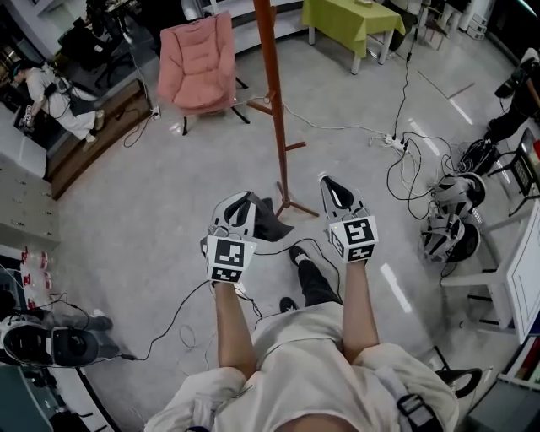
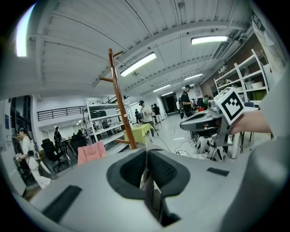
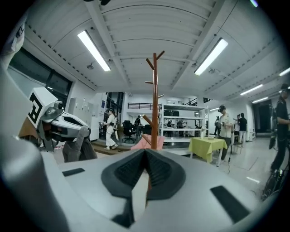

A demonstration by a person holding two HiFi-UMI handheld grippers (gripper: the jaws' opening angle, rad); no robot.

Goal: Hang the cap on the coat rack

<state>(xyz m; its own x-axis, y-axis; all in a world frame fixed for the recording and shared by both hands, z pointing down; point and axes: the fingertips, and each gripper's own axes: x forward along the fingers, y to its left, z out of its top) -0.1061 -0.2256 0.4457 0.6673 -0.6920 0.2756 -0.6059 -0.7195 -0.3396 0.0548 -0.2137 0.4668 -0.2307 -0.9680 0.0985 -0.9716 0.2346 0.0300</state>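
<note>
The coat rack (image 1: 274,101) is a tall brown wooden pole with short pegs, standing on the floor just ahead of me, between the two grippers. It also rises in the left gripper view as the coat rack (image 2: 118,90) and in the right gripper view as the coat rack (image 3: 155,104). My left gripper (image 1: 244,199) is shut on the dark grey cap (image 1: 270,221), which hangs from its right side. The cap (image 3: 79,146) droops below the left gripper (image 3: 68,124). My right gripper (image 1: 332,182) is shut and holds nothing, level with the left and right of the pole's base.
A pink chair (image 1: 198,63) stands behind the rack on the left, and a green-covered table (image 1: 350,18) on the right. Cables and a power strip (image 1: 396,142) cross the floor. Helmets (image 1: 451,215) and a white table (image 1: 523,253) crowd the right side. Several people stand farther off.
</note>
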